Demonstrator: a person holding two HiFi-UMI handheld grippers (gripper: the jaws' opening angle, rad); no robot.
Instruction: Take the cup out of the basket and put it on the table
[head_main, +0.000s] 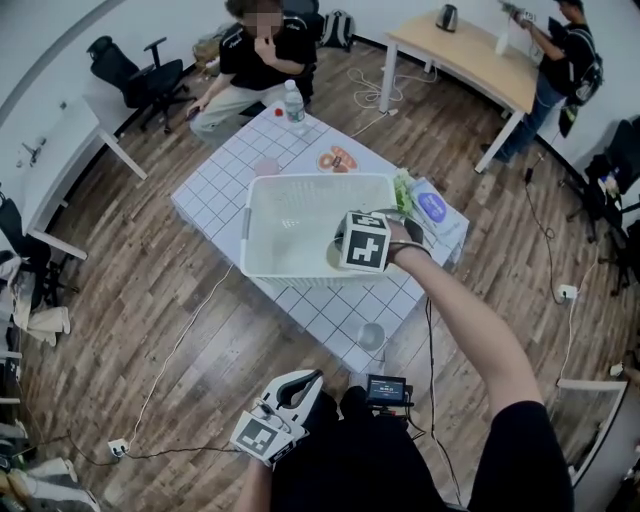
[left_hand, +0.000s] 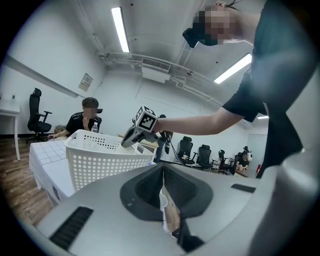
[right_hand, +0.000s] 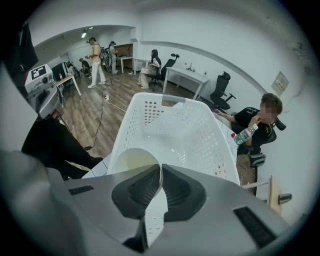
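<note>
A white perforated basket (head_main: 262, 190) stands on the tiled table (head_main: 215, 195). My right gripper (head_main: 342, 254) hangs over the basket's near right corner, pointing steeply down. It is shut on the rim of a pale cup (head_main: 334, 256). In the right gripper view the cup (right_hand: 131, 161) sits left of the jaws, above the basket (right_hand: 200, 135), its wall pinched at the gripper (right_hand: 160, 172). My left gripper (head_main: 303, 382) is low by my lap, off the table, with nothing in it. Its jaws (left_hand: 162, 182) stand together; beyond them I see the basket (left_hand: 95, 160) and the right gripper (left_hand: 125, 143).
A clear glass (head_main: 371, 335) stands at the table's near corner. A water bottle (head_main: 293, 103), a plate of food (head_main: 337, 159) and plastic packets (head_main: 430, 210) lie around the basket. A person (head_main: 255, 60) sits at the far side. Cables cross the wooden floor.
</note>
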